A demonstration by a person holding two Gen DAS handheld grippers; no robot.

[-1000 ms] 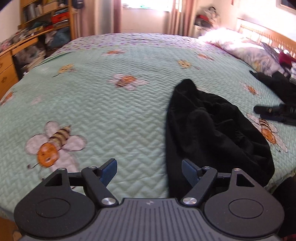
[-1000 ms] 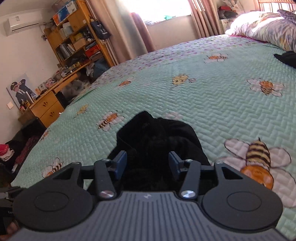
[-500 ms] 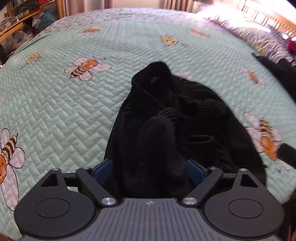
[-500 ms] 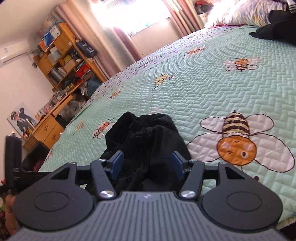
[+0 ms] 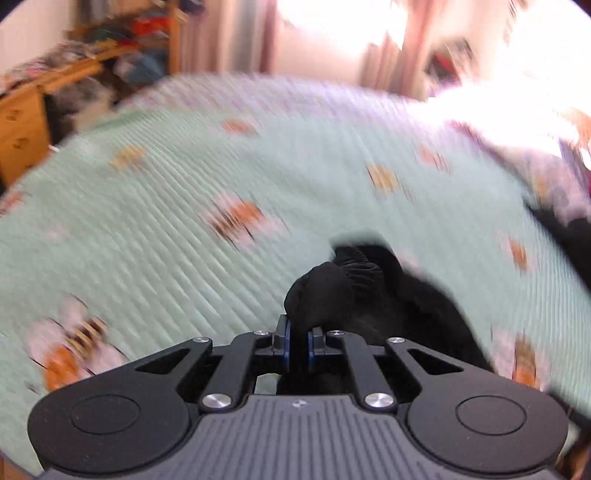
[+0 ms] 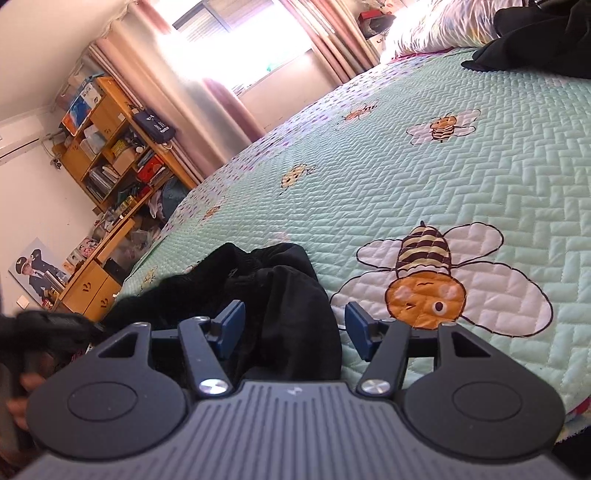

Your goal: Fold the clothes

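A crumpled black garment (image 5: 388,295) lies on the mint-green bee-print bedspread (image 5: 184,221). My left gripper (image 5: 298,332) is shut on a bunched fold of it, and the cloth rises in a lump just beyond the pads. The left wrist view is blurred by motion. In the right wrist view the same garment (image 6: 288,306) sits at the near edge of the bedspread (image 6: 443,166). My right gripper (image 6: 293,325) stands open, low over the bed. A thick fold lies between its blue pads (image 6: 231,325), with a gap on the right side.
More black clothes (image 6: 535,40) lie at the far right by the pillows (image 6: 436,29). A wooden shelf and desk (image 6: 110,147) stand beyond the bed's left side, curtains behind. A blurred dark shape and a hand (image 6: 18,387) show at the left edge.
My left gripper has gone from wide open around the garment to shut on a fold and has pulled it up. My right gripper has sunk toward the bed, rolled, and opened slightly.
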